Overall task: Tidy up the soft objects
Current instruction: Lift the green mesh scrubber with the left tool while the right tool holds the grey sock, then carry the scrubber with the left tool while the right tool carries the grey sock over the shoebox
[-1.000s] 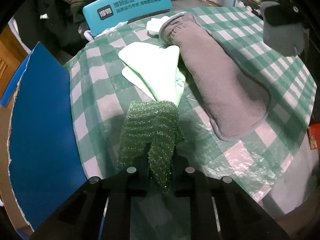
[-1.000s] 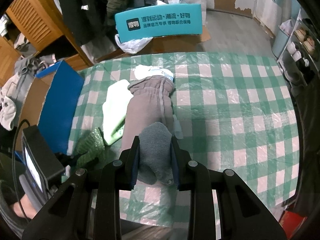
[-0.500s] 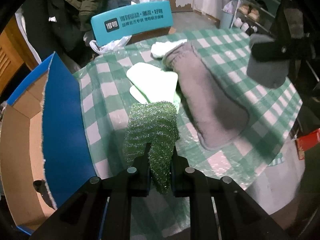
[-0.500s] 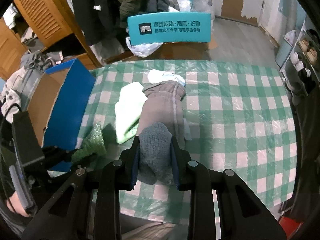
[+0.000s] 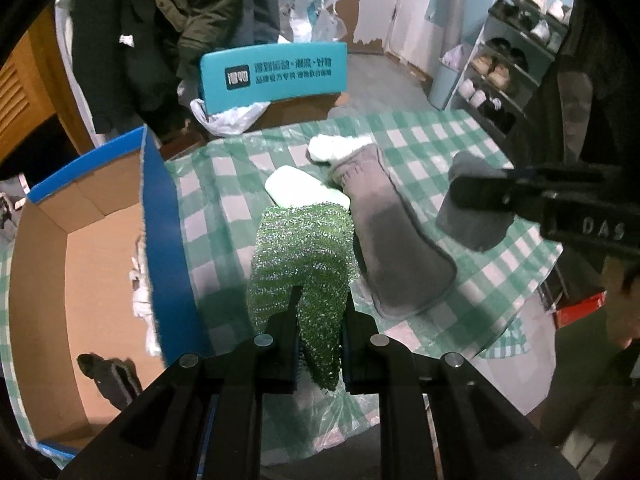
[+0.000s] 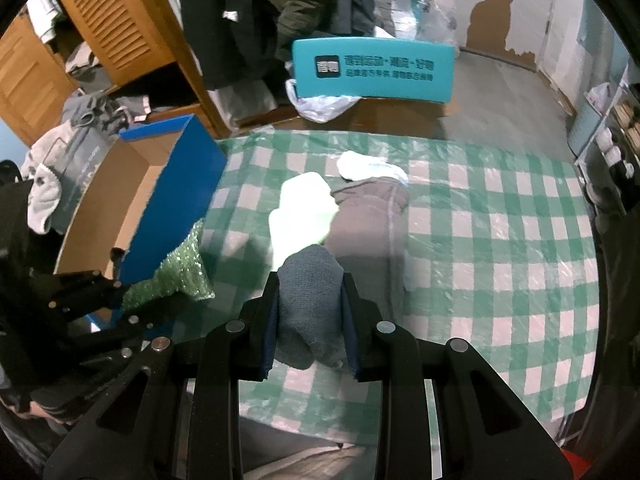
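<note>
My left gripper is shut on a glittery green scouring cloth, held up above the table's left part beside the blue cardboard box. My right gripper is shut on a grey knitted sock, lifted over the near edge of the checked table. On the green-and-white checked cloth lie a long grey-brown fleece piece, a pale green cloth and a white fluffy piece. In the left wrist view the grey sock hangs at the right; the green cloth shows at the left of the right wrist view.
The open box stands at the table's left edge, with a white item and a dark item inside. A teal chair back stands behind the table. A shoe rack is at the right, wooden louvred doors at the left.
Both grippers have risen with their cloths, so the table looks smaller and farther. The left one drifted toward the box, whose inside has come into view. The grips have not changed.
</note>
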A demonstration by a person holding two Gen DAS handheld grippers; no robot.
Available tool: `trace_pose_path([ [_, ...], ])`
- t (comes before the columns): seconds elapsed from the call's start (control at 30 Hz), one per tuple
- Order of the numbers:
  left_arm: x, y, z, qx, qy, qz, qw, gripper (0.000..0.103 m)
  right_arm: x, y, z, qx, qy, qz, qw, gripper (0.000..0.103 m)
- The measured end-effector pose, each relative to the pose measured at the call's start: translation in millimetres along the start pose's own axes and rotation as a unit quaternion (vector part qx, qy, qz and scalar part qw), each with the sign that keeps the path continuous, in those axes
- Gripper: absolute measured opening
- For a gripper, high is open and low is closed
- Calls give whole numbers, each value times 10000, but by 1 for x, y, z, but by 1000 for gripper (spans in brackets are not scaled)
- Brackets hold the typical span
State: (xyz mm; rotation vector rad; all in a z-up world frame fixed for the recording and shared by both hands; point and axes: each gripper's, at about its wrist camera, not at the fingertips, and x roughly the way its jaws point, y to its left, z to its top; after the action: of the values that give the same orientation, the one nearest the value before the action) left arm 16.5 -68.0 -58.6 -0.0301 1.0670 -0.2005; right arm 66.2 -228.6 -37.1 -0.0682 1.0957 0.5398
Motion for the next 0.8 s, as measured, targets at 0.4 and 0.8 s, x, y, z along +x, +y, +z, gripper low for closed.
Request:
trace_pose_path([
  [0.4, -27, 27, 0, -265, -213, -32, 9994, 15, -3, 43, 15, -359, -127, 270, 9989, 26],
  [0.8, -51, 59, -6, -487, -439, 148, 9977, 15, 3, 86, 30, -674, -178, 537, 9961, 26],
])
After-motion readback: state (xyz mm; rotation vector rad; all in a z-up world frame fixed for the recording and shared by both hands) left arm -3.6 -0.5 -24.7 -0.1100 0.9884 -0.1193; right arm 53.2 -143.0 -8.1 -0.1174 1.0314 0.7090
